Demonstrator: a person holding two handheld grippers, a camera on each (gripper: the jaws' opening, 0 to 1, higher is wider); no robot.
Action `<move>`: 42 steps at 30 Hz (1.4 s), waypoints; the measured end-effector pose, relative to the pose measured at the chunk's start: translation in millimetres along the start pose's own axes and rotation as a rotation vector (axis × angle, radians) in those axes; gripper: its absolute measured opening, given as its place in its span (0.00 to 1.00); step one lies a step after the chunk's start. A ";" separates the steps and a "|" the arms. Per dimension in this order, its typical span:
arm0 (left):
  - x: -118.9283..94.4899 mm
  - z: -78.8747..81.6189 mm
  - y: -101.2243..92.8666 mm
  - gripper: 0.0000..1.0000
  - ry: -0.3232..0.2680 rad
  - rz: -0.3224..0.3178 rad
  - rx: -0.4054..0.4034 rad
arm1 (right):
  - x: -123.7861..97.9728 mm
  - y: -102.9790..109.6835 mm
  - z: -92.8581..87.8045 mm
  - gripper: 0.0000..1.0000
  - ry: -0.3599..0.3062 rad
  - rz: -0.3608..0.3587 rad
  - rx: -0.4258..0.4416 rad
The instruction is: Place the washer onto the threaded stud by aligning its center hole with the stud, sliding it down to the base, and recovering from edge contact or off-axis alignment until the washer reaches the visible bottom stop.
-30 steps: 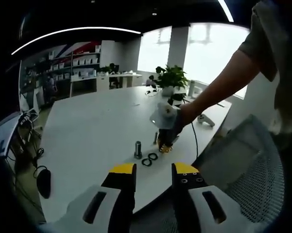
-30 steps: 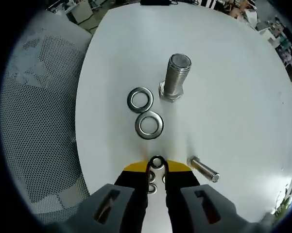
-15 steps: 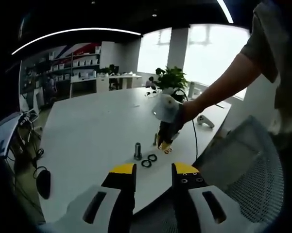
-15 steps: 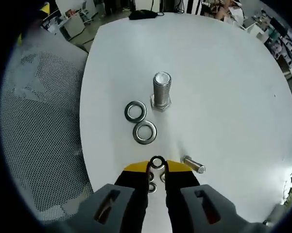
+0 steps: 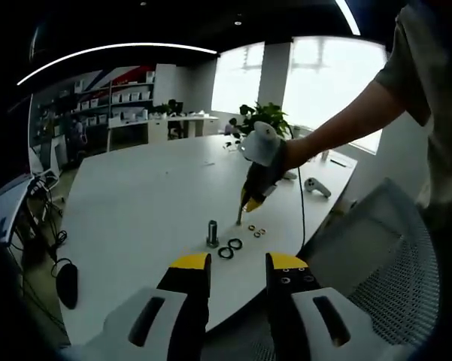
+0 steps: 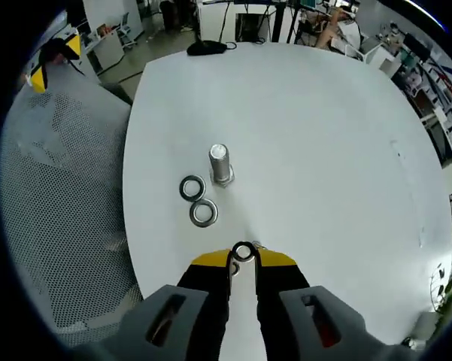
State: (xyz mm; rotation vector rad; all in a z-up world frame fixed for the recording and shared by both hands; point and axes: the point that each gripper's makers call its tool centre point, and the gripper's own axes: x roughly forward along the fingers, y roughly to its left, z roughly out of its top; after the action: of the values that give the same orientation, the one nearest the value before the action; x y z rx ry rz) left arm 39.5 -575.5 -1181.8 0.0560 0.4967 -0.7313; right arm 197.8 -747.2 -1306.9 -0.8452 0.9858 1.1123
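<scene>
A white table [image 6: 323,150] spreads under both views, and a grey mesh chair [image 6: 53,226] stands against its edge. In the left gripper view the same table [image 5: 135,203] reaches back toward white shelving and a potted plant [image 5: 265,119]; no lettering on the shelves or anywhere else is large enough to read, and nothing that holds contents can be made out.

The person's arm [image 5: 346,124] comes in from the right of the left gripper view, holding the right gripper [image 5: 243,209] tips down above the table. Seen along its own jaws, the right gripper [image 6: 242,259] has them pinched on a small washer [image 6: 243,252], held on edge between the yellow tips, well short of the stud.

The left gripper [image 5: 237,272] hangs back off the table's near edge, its jaws parted with a clear gap and nothing between them.

The threaded stud [image 6: 220,163] stands upright on the table, bare of washers. Two larger washers [image 6: 198,201] lie flat just beside its base, one beyond the other. In the left gripper view, two small rings [image 5: 258,232] lie on the table near the right gripper's tips.
</scene>
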 end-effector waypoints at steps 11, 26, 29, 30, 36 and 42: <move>-0.1 0.0 -1.3 0.27 0.001 -0.008 0.001 | 3.2 -15.2 -6.1 0.13 0.042 -0.005 -0.002; 0.0 0.8 -2.2 0.27 -0.003 -0.012 0.005 | 14.8 -12.5 -8.5 0.13 0.073 0.016 -0.029; -0.1 1.1 -2.2 0.27 -0.005 -0.011 0.005 | 18.7 -12.6 -9.7 0.13 0.080 0.021 -0.022; -0.1 1.1 -2.2 0.27 -0.004 -0.011 0.005 | 21.3 -13.0 -11.7 0.13 0.088 0.023 -0.012; -0.1 0.8 -2.3 0.27 -0.004 -0.010 0.006 | 37.8 -14.0 -22.1 0.14 0.120 0.030 0.010; -0.1 1.3 -2.6 0.26 -0.006 -0.014 0.007 | 49.3 -15.0 -30.5 0.14 0.145 0.034 0.039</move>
State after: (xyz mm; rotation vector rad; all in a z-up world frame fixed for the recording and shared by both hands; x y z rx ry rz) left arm 38.3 -577.7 -1180.3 0.0565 0.4891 -0.7463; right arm 213.0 -762.9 -1362.6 -0.8901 1.1422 1.0684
